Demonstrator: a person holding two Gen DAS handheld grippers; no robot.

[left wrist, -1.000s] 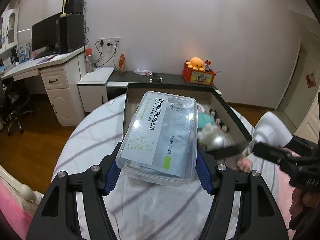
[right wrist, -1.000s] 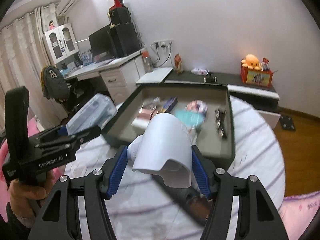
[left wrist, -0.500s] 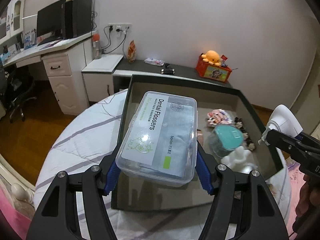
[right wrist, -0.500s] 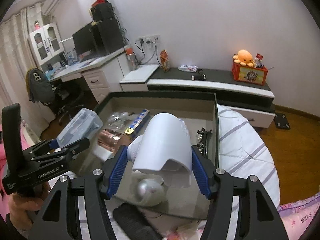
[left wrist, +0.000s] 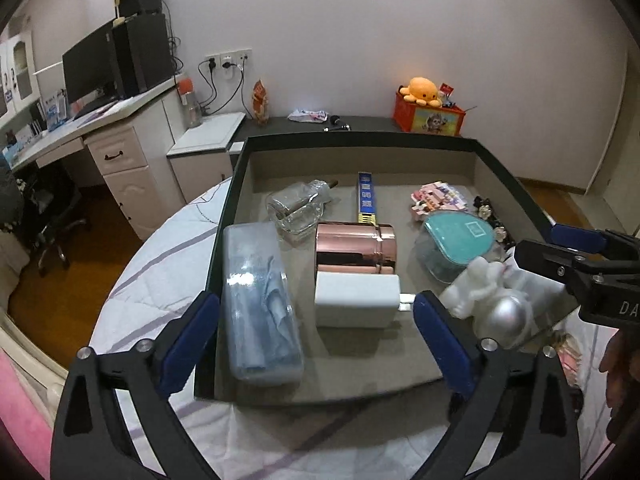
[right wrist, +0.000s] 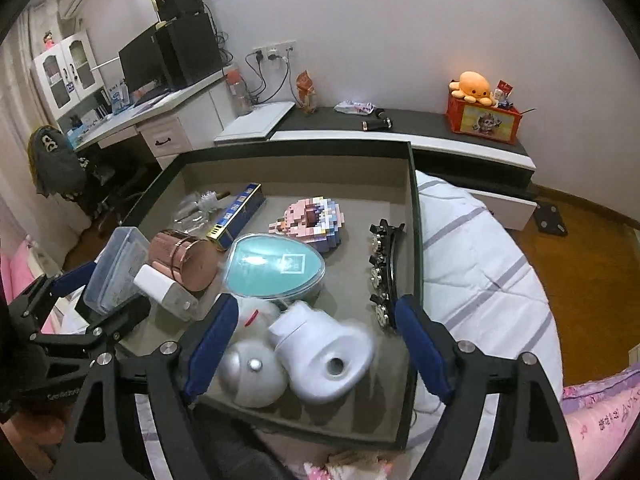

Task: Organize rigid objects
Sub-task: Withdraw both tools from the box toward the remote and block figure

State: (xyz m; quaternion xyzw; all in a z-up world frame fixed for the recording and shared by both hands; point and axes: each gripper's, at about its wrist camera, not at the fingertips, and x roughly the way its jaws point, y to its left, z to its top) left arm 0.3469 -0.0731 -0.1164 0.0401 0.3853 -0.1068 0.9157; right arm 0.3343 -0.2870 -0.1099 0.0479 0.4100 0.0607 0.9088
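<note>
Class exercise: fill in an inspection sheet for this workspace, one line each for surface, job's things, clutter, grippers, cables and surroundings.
Surface: striped bedding carrying a dark tray with a grey floor.
Job's things: clear floss box lies along the tray's left wall; white rounded piece lies at its near edge beside a silver ball.
Clutter: copper tin, white charger, teal heart box, glass bottle, blue box, pink brick model, black hair clip.
Grippers: left gripper and right gripper, jaws opening, fingers clear of both things.
Cables: plugs at the wall socket.
Surroundings: desk with monitor, orange octopus toy.
</note>
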